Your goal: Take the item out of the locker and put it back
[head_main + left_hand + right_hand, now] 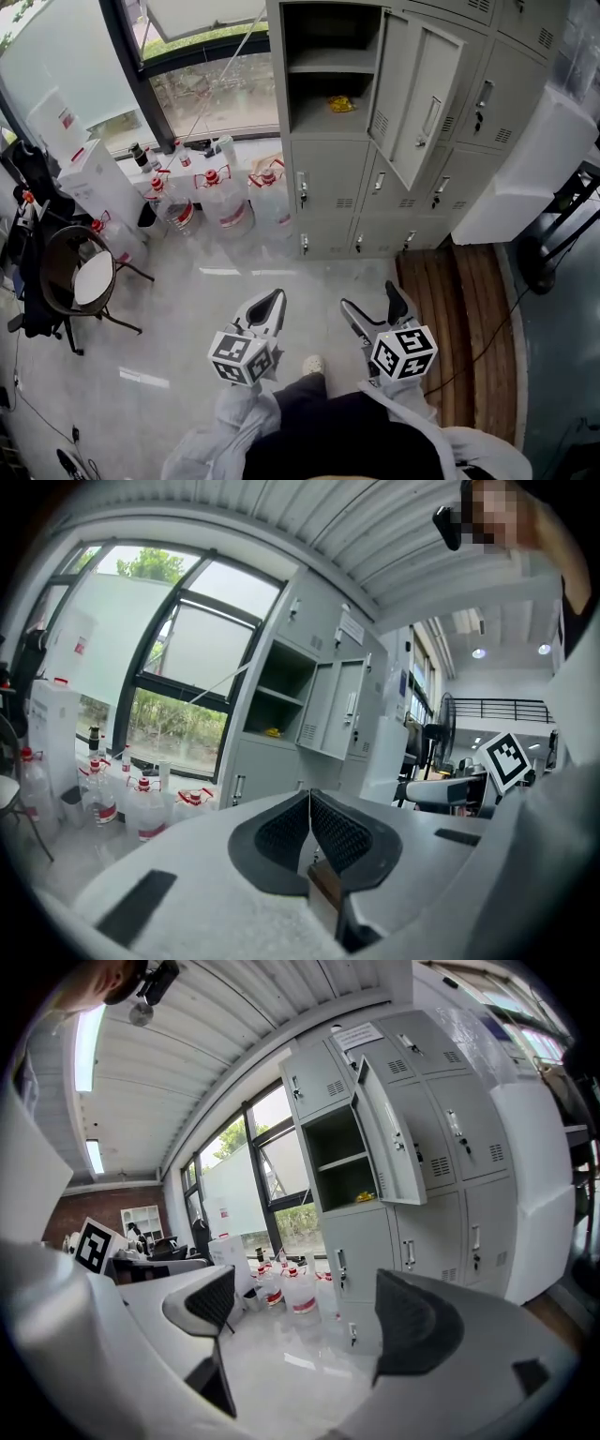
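Observation:
A small yellow item (341, 104) lies on the lower shelf of the open grey locker (323, 66); it also shows as a yellow item (272, 731) in the left gripper view and as a yellow item (365, 1195) in the right gripper view. The locker door (419, 98) stands swung out to the right. My left gripper (270, 305) is shut with nothing between its pads, held low and well short of the locker. My right gripper (375, 307) is open and empty beside it, equally far from the locker.
Several clear jugs with red caps (225, 197) stand on the floor left of the lockers, by the window. A round chair (80, 277) sits at the left. A white cabinet (530, 169) leans at the right above a wooden pallet (459, 319). The person's shoe (312, 364) is below.

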